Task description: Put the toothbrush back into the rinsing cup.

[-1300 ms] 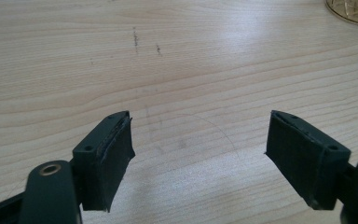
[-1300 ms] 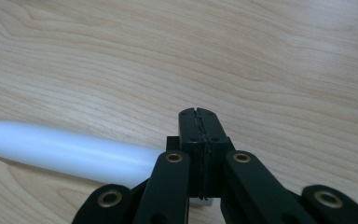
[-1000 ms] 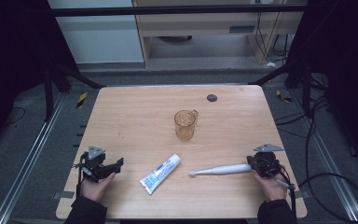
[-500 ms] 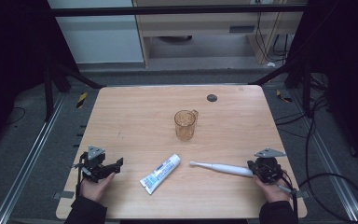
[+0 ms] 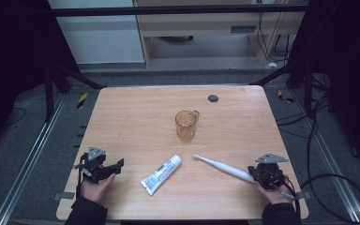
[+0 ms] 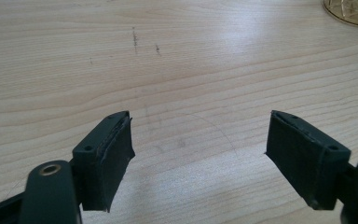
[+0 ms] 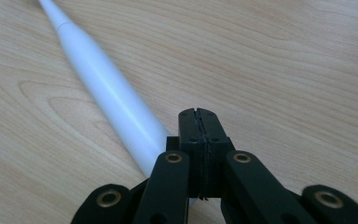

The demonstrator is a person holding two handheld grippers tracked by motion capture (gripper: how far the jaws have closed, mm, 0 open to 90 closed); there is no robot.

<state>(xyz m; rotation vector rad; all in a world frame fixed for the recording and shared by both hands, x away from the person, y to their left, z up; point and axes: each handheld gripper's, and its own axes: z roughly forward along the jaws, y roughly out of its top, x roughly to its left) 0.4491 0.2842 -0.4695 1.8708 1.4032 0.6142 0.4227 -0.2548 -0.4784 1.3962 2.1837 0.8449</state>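
Left gripper (image 5: pixel 104 167) rests at the near left of the light wooden table (image 5: pixel 136 117), jaws spread wide over bare wood. White-and-blue toothpaste tube (image 5: pixel 161 174) lies mid-front. White electric toothbrush (image 5: pixel 224 168) lies diagonally, handle end touching right gripper (image 7: pixel 197 113), whose jaws are pressed together beside it, grasping nothing.
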